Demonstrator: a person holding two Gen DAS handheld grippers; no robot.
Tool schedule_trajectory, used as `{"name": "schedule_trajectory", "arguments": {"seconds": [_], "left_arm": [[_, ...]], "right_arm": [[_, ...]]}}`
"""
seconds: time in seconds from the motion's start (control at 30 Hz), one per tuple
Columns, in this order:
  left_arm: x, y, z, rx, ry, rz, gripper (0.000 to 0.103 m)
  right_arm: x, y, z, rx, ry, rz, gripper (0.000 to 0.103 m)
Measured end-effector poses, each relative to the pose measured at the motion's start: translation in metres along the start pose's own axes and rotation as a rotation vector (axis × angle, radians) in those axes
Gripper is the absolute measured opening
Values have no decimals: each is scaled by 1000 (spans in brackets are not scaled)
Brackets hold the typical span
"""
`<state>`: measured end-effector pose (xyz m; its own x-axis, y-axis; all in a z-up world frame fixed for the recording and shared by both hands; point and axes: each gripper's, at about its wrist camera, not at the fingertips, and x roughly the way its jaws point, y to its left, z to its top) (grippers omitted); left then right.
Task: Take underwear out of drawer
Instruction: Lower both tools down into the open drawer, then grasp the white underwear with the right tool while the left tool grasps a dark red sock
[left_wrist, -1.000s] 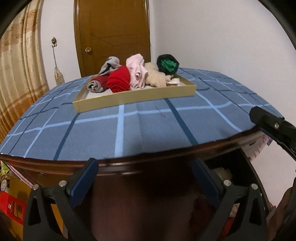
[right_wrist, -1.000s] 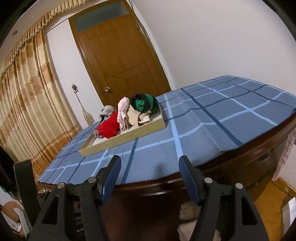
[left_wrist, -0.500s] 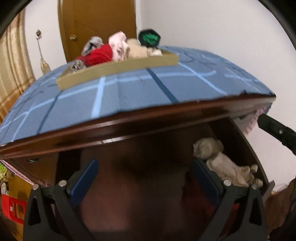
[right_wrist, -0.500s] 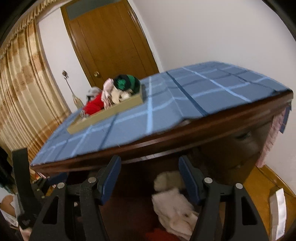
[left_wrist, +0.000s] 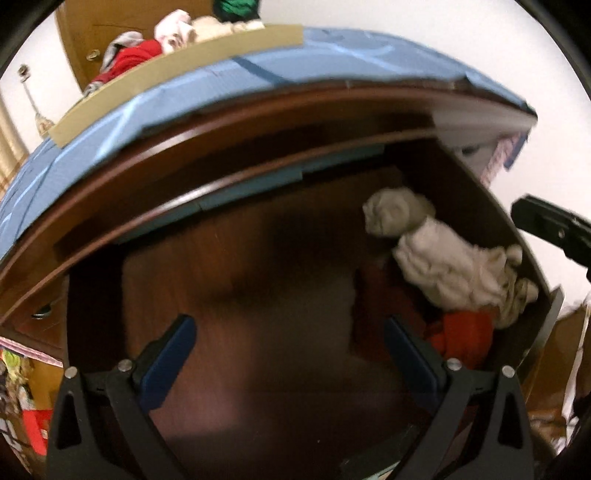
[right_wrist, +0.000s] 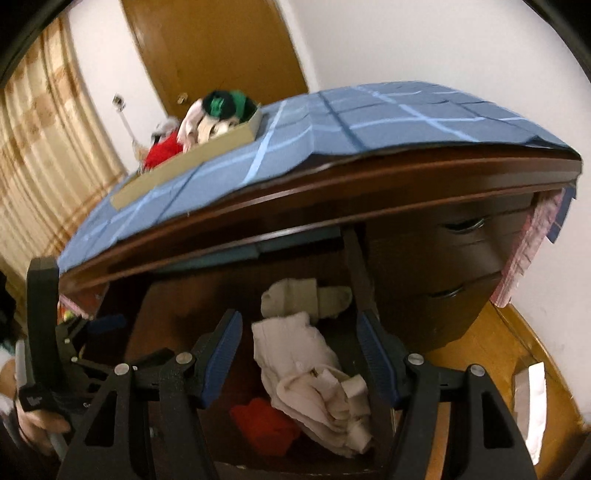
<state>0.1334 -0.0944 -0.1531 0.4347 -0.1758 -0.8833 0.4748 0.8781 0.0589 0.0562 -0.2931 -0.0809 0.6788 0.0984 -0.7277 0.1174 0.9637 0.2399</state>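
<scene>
two handheld grippers point down into an open drawer (right_wrist: 177, 325) of a dark wooden dresser. the left gripper (left_wrist: 290, 356) has its blue-padded fingers spread wide, with nothing between them, over the bare left part of the drawer floor; this view is blurred. the right gripper (right_wrist: 297, 354) is also spread wide, its fingers framing a heap of underwear without touching it.

the underwear lies along the right side of the drawer, against its right wall. farthest back is a grey-beige rolled piece (right_wrist: 299, 297), next nearer a crumpled white piece (right_wrist: 295, 350) that runs into cream folds (right_wrist: 343, 406), and nearest, low and to the left of the folds, a red piece (right_wrist: 264, 421). from the left wrist view the same heap (left_wrist: 443, 266) sits at the right, well apart from the left gripper.

on top of the dresser a blue checked cloth (right_wrist: 369, 125) covers the surface, and on it, far left, stands a shallow cardboard tray (right_wrist: 192, 166) filled with red, pink, cream and green garments. a brown door (right_wrist: 221, 48) and a beige curtain (right_wrist: 44, 147) stand behind.
</scene>
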Motion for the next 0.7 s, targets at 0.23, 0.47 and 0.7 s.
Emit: {"name": "schedule_trajectory", "arguments": {"seconds": [0.23, 0.47, 0.7], "left_arm": [[10, 8, -4, 33, 90, -36, 102], [14, 19, -3, 48, 114, -30, 102], [19, 30, -2, 21, 137, -61, 102]], "right_arm": [[40, 17, 9, -149, 215, 80, 67], [96, 30, 5, -274, 446, 28, 65], [119, 48, -2, -459, 521, -57, 64]]}}
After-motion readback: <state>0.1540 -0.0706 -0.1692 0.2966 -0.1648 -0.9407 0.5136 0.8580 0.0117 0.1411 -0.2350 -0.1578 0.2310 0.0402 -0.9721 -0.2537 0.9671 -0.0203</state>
